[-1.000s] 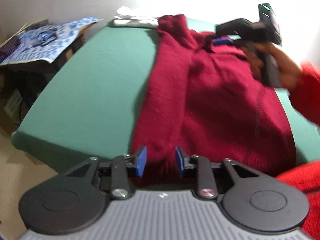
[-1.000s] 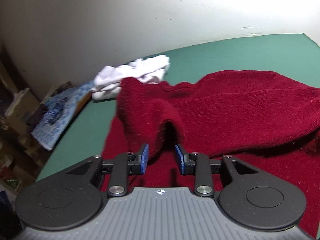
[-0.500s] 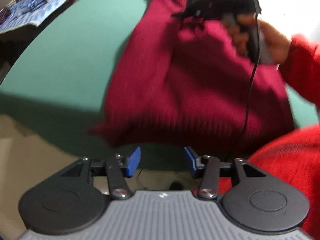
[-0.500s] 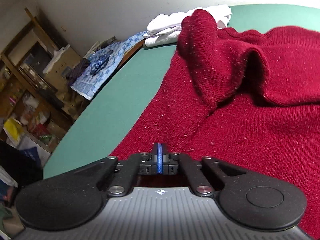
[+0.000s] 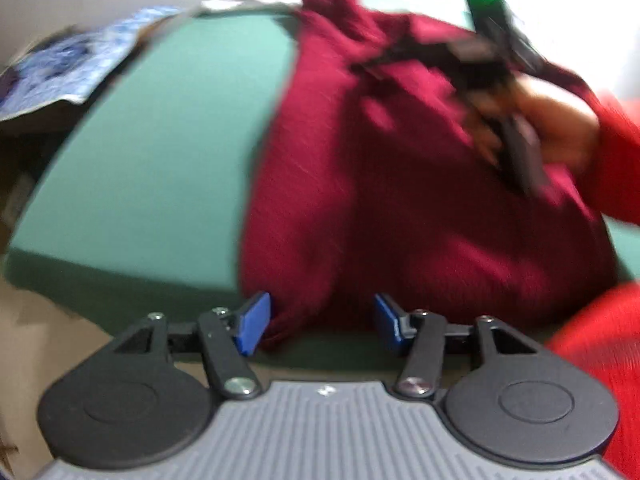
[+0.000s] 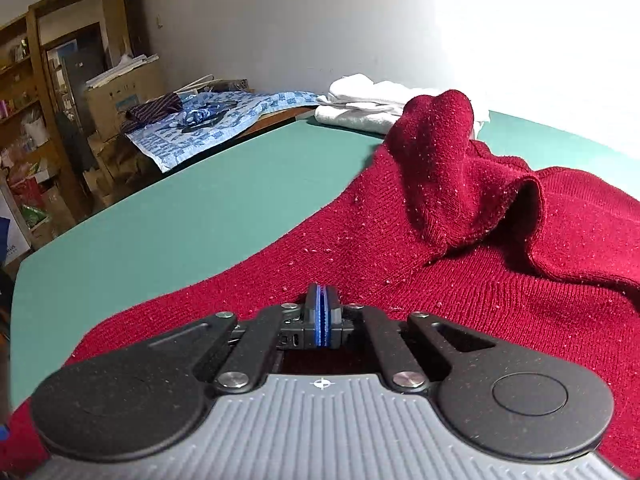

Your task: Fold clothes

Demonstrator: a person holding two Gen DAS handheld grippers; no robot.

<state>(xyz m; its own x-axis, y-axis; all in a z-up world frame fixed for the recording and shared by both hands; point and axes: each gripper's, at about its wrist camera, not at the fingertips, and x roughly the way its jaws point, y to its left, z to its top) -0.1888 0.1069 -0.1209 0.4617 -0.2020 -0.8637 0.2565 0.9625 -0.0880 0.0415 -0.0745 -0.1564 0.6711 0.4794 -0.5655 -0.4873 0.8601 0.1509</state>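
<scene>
Red sweater point(image 6: 460, 280) lies on green desk point(image 6: 180, 220), sleeve laid over body, rest not folded. Right gripper point(image 6: 322, 316) fingers pressed together above sweater; holding cloth? cannot tell. Left gripper point(image 5: 318, 320) fingers wide around hem.

Dark red sweater point(image 6: 500, 280), green table point(image 6: 180, 220)

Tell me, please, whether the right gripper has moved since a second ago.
Yes. The right gripper has drawn back from the folded sleeve, once at its fingertips, now farther ahead and to the right on the sweater.
</scene>
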